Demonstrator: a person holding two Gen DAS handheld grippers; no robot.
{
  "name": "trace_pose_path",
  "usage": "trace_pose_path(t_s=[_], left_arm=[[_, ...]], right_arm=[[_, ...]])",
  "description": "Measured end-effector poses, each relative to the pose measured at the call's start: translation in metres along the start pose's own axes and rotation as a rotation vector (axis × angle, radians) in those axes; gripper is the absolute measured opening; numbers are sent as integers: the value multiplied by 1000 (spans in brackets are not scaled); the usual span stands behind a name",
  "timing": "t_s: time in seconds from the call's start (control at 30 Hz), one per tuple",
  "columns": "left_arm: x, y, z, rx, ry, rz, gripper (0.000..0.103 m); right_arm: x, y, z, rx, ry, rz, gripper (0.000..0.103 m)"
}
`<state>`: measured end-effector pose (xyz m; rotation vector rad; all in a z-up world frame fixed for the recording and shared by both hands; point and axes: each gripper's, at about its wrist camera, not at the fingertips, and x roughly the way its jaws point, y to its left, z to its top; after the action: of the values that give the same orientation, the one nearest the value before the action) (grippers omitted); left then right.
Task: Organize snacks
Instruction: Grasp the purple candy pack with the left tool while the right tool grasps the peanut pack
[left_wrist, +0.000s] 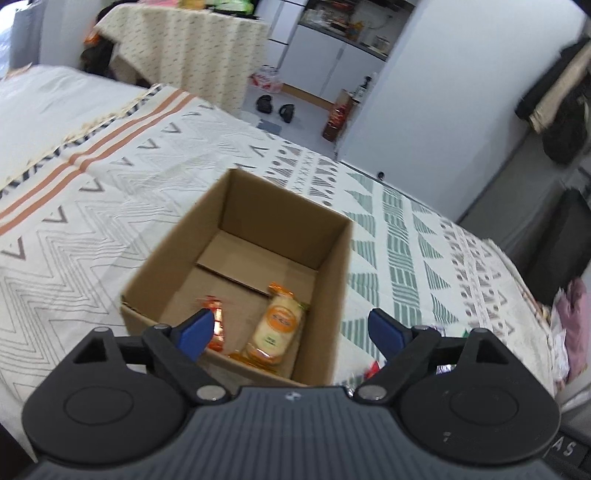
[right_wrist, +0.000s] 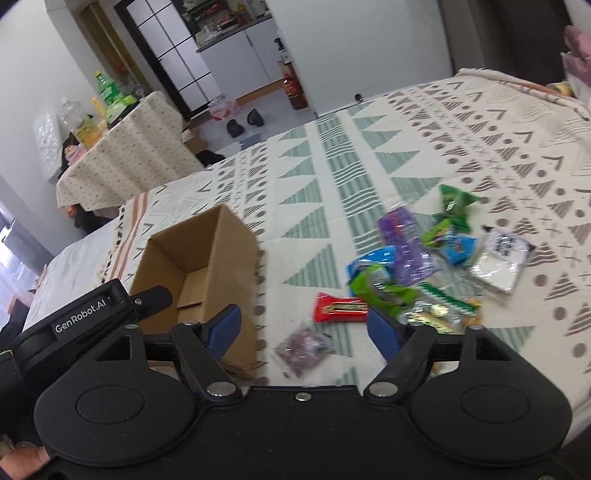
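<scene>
Your cardboard box (right_wrist: 207, 258) sits open on the patterned bedspread (right_wrist: 369, 155), matte and stiff-walled. Right of the box lies the heap of glossy, crinkly snack packets (right_wrist: 424, 258). Nearest the box is the red bar (right_wrist: 341, 307), its long axis crosswise to your right gripper (right_wrist: 304, 325), which is nearer, spread wide and empty. Your left gripper (left_wrist: 291, 328), also spread and empty, hovers over the box, where an orange biscuit pack (left_wrist: 277, 325) lies.
</scene>
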<state>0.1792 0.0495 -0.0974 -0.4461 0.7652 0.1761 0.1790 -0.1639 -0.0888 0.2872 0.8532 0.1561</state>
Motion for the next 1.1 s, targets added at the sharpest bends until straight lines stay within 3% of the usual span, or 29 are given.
trace_pose_path(t_s=[0.2, 0.4, 0.53, 0.63, 0.8, 1.1], left_arm=[[-1, -21, -11, 59, 23, -44, 90], [-3, -39, -19, 102, 35, -70, 93], [0, -49, -27, 133, 54, -87, 94], [0, -54, -35, 142, 41, -58, 94], [7, -64, -44, 164, 62, -65, 94], [30, -80, -62, 188, 114, -56, 91]], right_arm=[[-15, -23, 0, 20, -33, -30, 94], [-22, -44, -1, 44, -48, -49, 94], [-23, -63, -5, 79, -49, -58, 93], [-23, -76, -9, 103, -40, -58, 93], [-18, -98, -16, 154, -16, -45, 82], [-2, -132, -23, 236, 17, -20, 73]])
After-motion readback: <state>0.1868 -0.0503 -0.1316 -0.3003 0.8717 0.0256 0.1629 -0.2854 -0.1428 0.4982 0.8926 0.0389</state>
